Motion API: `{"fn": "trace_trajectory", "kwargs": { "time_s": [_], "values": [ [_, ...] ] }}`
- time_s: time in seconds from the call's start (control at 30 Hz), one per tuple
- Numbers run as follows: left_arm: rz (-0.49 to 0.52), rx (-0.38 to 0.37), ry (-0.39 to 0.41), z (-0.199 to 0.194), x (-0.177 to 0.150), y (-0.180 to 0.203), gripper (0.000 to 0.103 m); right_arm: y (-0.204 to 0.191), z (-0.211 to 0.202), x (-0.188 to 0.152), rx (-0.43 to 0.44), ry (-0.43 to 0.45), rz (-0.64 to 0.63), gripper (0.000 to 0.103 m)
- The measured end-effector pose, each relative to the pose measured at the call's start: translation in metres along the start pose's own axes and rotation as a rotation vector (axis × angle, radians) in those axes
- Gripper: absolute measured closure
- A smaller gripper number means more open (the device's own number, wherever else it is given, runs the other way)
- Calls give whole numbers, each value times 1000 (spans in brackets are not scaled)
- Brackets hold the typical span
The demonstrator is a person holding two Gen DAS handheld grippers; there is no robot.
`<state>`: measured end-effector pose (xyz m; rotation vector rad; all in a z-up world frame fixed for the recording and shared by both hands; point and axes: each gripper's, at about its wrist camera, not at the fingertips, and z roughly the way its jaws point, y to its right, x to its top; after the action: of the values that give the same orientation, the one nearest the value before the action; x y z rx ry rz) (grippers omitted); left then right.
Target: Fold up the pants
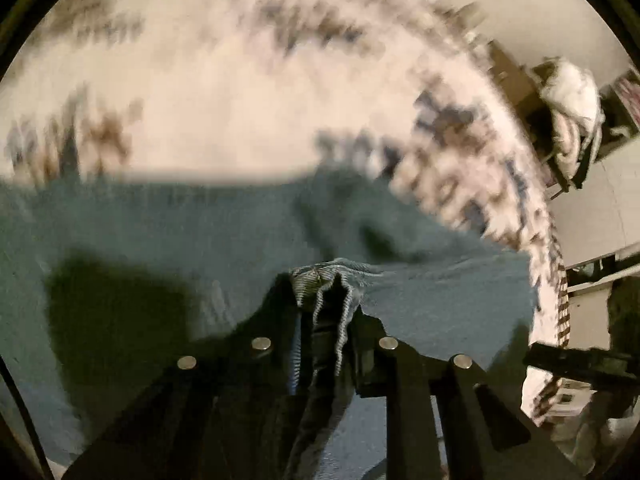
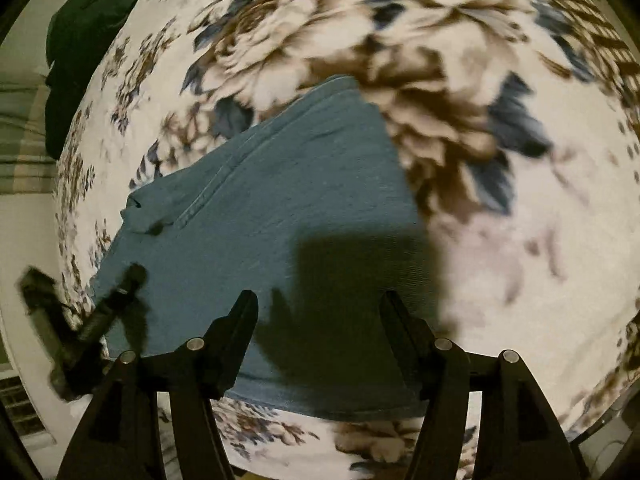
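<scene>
Blue denim pants (image 1: pixel 200 232) lie flat on a floral bedspread (image 1: pixel 224 92). My left gripper (image 1: pixel 326 284) is shut on a bunched edge of the pants and holds it lifted, with denim hanging between the fingers. In the right wrist view the pants (image 2: pixel 280 184) lie folded lengthwise, a seam running diagonally. My right gripper (image 2: pixel 318 300) is open and empty, hovering over the near end of the pants. The left gripper (image 2: pixel 116 300) shows blurred at the pants' left edge.
The bed (image 2: pixel 520 260) with its white, brown and blue flower print fills both views. A dark green garment (image 2: pixel 84 40) lies at its far left edge. A chair with white laundry (image 1: pixel 568 92) and white furniture stand beyond the bed.
</scene>
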<state>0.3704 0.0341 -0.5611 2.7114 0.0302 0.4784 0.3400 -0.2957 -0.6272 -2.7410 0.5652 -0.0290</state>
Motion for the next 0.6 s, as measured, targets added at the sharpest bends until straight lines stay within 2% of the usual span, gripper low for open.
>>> {"fn": "trace_trajectory", "kwargs": {
  "time_s": [0.07,0.1,0.13,0.17,0.2,0.23,0.3,0.37,0.4,0.43,0.53,0.6],
  "values": [
    [3,-12,24,-3,13,-1,87,-5,6,-4,-13,3,-15,37],
    [-19,-22,0,4,17,-6,85,-8,12,-5,-22,-3,-21,37],
    [-42,-15,-37,12,18,-13,79,-10,17,-5,-38,-7,-23,37],
    [-65,1,-77,20,18,-21,77,-11,20,-6,-49,-5,-25,37],
    [-96,-17,-98,21,14,-31,75,-12,21,-6,-59,-6,-34,37],
    [-114,-25,-96,17,11,-34,75,-13,22,-6,-71,-8,-40,37],
    [-185,-48,-31,-15,-4,-50,74,-20,20,-8,-64,-10,-44,37],
    [-293,-66,66,-55,-27,-72,44,-26,16,-12,-27,-3,-39,25],
    [-339,-65,91,-69,-38,-84,8,-30,14,-15,-8,9,-42,16],
    [-391,-61,108,-80,-50,-97,0,-35,12,-19,8,26,-49,16],
    [-689,-25,196,-114,-98,-160,0,-54,18,-30,45,45,-74,16],
    [-861,-33,246,-117,-118,-192,0,-67,35,-38,72,7,-63,16]
  ]
}}
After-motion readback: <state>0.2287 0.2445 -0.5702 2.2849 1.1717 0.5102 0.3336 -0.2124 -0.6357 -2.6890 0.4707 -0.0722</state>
